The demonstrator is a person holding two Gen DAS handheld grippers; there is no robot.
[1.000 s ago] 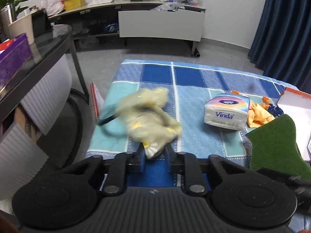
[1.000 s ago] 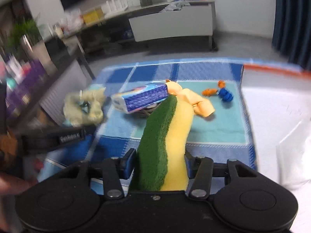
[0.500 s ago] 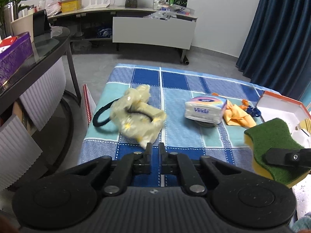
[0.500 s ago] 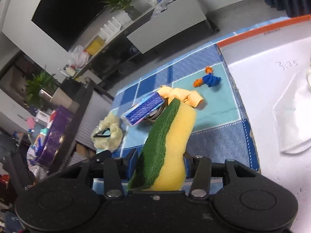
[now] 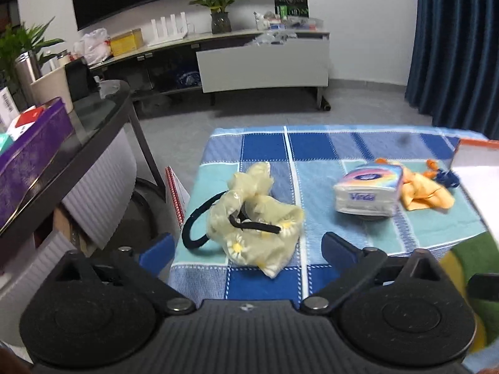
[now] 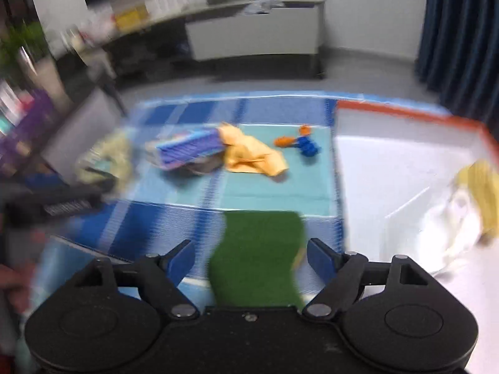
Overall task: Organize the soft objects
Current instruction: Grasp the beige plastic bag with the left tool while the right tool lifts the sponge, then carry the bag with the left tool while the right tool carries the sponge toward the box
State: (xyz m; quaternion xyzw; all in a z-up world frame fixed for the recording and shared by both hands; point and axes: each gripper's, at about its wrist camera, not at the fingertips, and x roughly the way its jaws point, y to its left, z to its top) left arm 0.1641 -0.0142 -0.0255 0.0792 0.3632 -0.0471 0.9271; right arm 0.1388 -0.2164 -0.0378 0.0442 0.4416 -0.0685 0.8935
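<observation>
Left wrist view: the left gripper (image 5: 246,251) has just spread its fingers wide, and the yellow scrunchie (image 5: 257,221) lies loose between them on the checked cloth (image 5: 312,146). Right gripper (image 6: 251,260) fingers have just opened too; the green sponge (image 6: 259,249) sits between them, pads clear

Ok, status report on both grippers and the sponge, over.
Left gripper open, empty, jaws just opened. Right gripper open; jaws just opened, sponge lies loose between them. Scrunchie on cloth.
</observation>
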